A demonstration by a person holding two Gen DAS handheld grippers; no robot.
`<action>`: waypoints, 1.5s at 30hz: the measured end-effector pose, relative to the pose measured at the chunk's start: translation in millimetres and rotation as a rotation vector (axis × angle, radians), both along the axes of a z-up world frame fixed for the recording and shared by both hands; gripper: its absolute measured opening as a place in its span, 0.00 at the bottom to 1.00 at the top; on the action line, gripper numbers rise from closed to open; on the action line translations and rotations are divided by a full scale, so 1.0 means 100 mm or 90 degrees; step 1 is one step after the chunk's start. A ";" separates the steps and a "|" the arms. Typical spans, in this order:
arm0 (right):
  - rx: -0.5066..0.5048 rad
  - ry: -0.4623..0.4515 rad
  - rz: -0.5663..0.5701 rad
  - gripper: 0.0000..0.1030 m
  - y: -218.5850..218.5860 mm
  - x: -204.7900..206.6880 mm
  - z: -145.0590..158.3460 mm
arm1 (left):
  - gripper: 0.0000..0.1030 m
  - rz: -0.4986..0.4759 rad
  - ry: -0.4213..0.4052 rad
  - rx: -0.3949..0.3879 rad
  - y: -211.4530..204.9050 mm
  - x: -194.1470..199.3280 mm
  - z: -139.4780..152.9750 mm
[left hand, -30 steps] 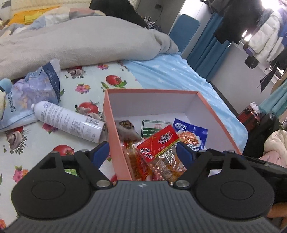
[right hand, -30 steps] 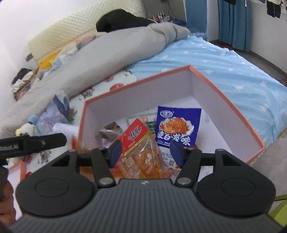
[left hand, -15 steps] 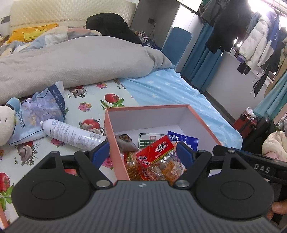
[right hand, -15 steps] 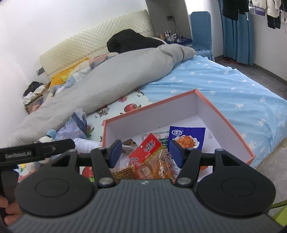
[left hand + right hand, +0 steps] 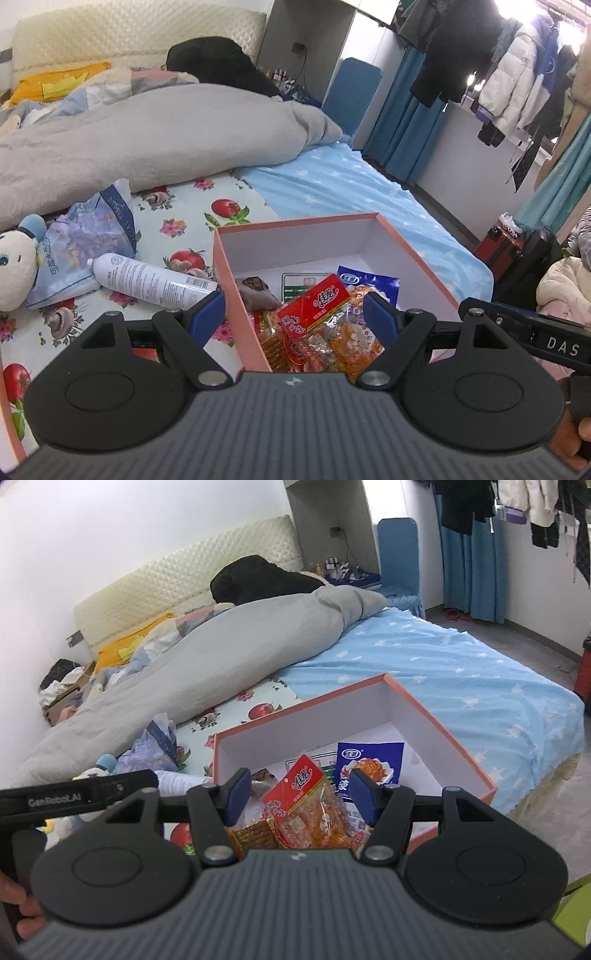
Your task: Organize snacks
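Hovering both grippers above the box (image 5: pixel 413 254) on the bed, you hold the left gripper (image 5: pixel 295 314) and right gripper (image 5: pixel 295 794) with fingers apart and empty; snack packets (image 5: pixel 317 325) crowd its near-left corner. Reaching down carelessly, you could snag the near wall and tip it.

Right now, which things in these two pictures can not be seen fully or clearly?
- Near end of the orange box: hidden in both views by the gripper bodies.
- Snack packets: lower parts covered the same way.
- White spray can: in the right wrist view mostly hidden behind the left gripper.
- Plush toy: cut by the left wrist view's edge.
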State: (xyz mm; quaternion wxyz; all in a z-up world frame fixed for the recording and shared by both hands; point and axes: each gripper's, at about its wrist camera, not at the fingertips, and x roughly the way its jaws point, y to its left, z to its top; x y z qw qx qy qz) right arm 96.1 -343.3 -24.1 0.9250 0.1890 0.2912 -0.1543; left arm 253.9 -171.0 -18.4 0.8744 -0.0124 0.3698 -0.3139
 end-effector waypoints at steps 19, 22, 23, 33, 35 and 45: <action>-0.028 -0.015 -0.006 0.59 0.29 -0.15 0.17 | 0.82 -0.006 -0.042 0.001 0.25 -0.40 0.30; -0.024 -0.014 -0.008 0.59 0.29 -0.15 0.16 | 0.82 -0.005 -0.045 0.004 0.25 -0.40 0.32; -0.024 -0.013 -0.008 0.59 0.28 -0.15 0.15 | 0.82 -0.006 -0.046 0.004 0.25 -0.39 0.32; -0.031 -0.004 -0.009 0.59 0.27 -0.14 0.12 | 0.82 -0.005 -0.048 0.006 0.22 -0.39 0.34; -0.028 -0.005 -0.010 0.59 0.26 -0.15 0.12 | 0.82 -0.006 -0.049 0.007 0.21 -0.39 0.34; -0.032 -0.007 -0.014 0.59 0.26 -0.16 0.13 | 0.82 -0.006 -0.048 0.009 0.20 -0.39 0.35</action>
